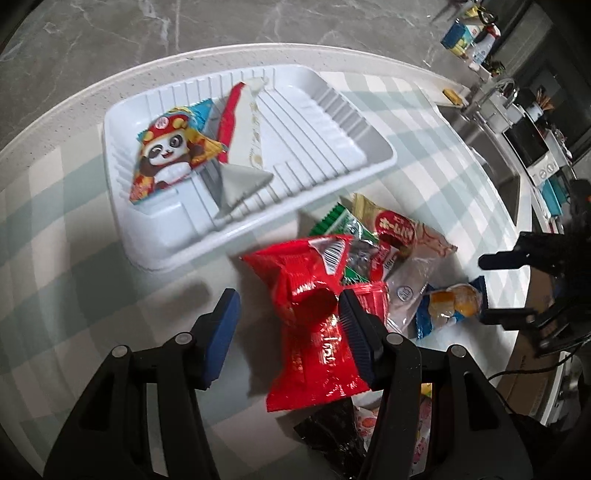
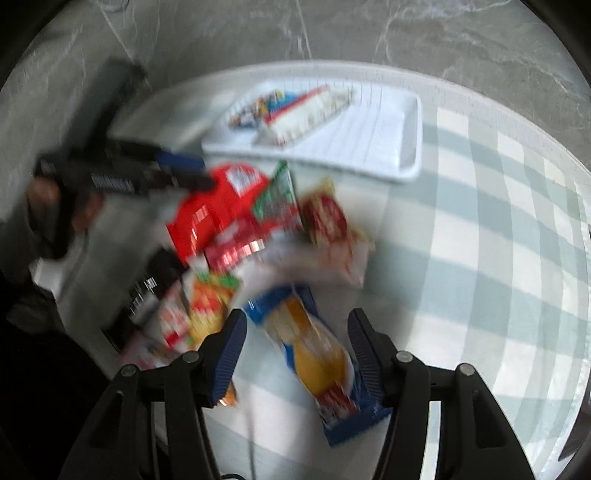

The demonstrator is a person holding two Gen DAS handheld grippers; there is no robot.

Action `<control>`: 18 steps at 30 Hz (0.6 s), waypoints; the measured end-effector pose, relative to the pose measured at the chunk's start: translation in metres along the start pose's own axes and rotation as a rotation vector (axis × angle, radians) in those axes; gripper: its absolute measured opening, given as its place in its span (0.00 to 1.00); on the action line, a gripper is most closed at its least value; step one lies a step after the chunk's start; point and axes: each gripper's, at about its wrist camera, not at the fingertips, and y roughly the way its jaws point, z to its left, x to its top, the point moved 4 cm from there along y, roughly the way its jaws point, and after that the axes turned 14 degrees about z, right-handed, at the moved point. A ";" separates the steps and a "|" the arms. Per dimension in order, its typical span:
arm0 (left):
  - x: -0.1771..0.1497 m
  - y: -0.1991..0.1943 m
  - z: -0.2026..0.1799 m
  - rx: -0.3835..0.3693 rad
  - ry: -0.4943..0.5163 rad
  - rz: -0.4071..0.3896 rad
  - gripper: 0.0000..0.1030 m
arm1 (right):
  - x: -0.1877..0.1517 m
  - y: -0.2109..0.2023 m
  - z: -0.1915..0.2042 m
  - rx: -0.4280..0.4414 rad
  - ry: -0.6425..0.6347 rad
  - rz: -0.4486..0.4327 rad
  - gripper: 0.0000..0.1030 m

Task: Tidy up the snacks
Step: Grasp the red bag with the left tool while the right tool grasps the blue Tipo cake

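Pick-up step in hand: left gripper (image 1: 286, 314), fingers spread, straddles the red packet (image 1: 314, 325) on the heap beside the white tray (image 1: 384, 155); right gripper (image 2: 295, 347), likewise spread, brackets the blue-and-yellow packet (image 2: 317, 358); closing and transfer to the tray appear next.

This looks like a home kitchen. A round table (image 1: 55, 192) with a green and white checked cloth stands on a gray stone floor (image 1: 110, 33). Far behind the table is a counter with a sink and shiny tap (image 1: 504, 90). Next to the tap sit a small white oven (image 1: 532, 147) and some bottles (image 1: 480, 48).
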 end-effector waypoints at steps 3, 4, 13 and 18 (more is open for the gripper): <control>0.001 0.005 -0.003 0.001 0.007 0.015 0.52 | -0.011 0.012 -0.003 -0.025 -0.009 0.032 0.60; 0.003 0.007 -0.004 0.004 0.008 0.020 0.52 | -0.013 0.015 -0.003 -0.029 -0.014 0.039 0.61; 0.003 0.019 -0.013 0.043 -0.003 0.048 0.57 | -0.021 0.040 -0.002 -0.056 -0.133 0.094 0.65; 0.005 0.023 -0.019 0.065 0.006 0.058 0.57 | -0.023 0.045 -0.001 -0.066 -0.174 0.105 0.65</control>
